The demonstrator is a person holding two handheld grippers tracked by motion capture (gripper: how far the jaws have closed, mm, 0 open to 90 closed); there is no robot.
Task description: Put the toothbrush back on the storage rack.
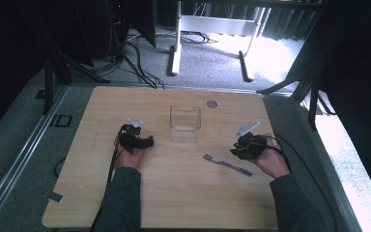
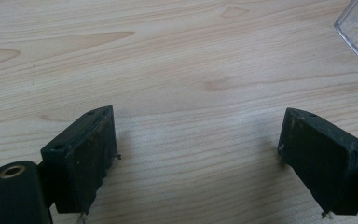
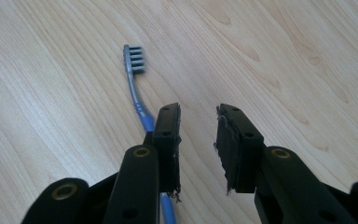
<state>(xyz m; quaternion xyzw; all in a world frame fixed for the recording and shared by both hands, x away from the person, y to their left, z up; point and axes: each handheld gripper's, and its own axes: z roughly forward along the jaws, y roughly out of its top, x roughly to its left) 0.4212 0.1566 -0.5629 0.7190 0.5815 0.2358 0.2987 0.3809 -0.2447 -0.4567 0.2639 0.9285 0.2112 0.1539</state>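
At the bottom of the right gripper view, the right gripper point(image 3: 198, 135) is seen part-spread and empty, the toothbrush point(image 3: 137, 93) beside its left jaw not yet grasped.

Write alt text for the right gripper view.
A blue toothbrush lies flat on a pale wooden table, its handle passing under the left jaw of the right gripper. The two black jaws stand apart with only bare wood between them.
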